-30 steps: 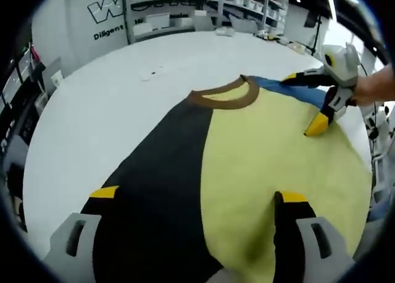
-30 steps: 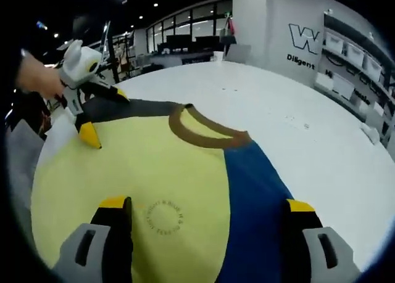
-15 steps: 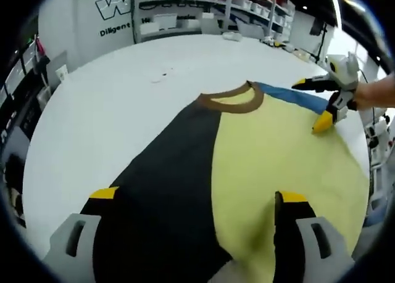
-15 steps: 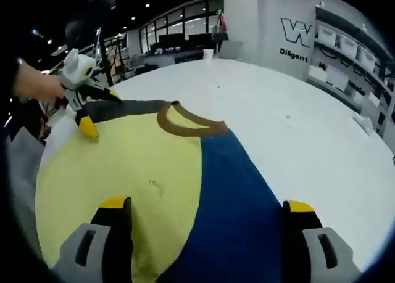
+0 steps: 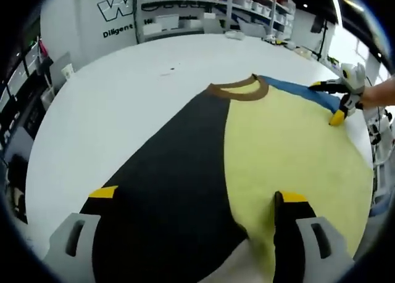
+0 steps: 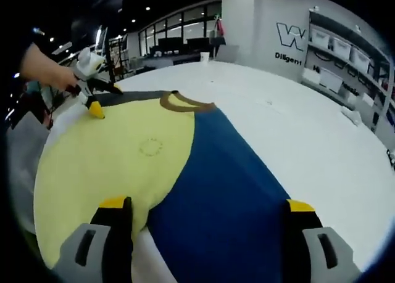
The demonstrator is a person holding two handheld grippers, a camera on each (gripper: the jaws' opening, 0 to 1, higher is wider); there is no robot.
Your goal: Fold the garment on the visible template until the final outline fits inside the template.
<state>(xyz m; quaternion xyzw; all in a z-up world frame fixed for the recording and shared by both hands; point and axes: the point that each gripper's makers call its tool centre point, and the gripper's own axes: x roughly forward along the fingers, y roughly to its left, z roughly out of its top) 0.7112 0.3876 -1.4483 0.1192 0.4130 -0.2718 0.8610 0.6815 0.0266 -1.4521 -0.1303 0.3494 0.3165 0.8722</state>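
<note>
A garment lies flat on the white table [image 5: 123, 104], with a yellow middle [image 5: 290, 147], a black side [image 5: 173, 178], a blue side [image 6: 222, 184] and a brown collar [image 5: 237, 90]. My left gripper [image 5: 197, 195] stands open low over the hem end, one jaw over the black part and one over the yellow. My right gripper [image 6: 207, 204] is open too, spanning the yellow [image 6: 111, 153] and the blue. In the left gripper view the right gripper [image 5: 328, 101] sits at the blue shoulder, held by a hand. In the right gripper view the left gripper [image 6: 106, 101] sits near the black shoulder.
Shelves with white bins [image 5: 185, 12] and a wall with a logo [image 5: 117, 12] stand beyond the table's far edge. The right gripper view has more shelving [image 6: 345, 55] at its right and a person's hand [image 6: 46, 70] at its left. Bare white tabletop [image 6: 308, 129] lies beside the garment.
Both views have pulled back from the collar toward the hem. The other gripper looks smaller and farther in each view, and more of the black and blue sides shows.
</note>
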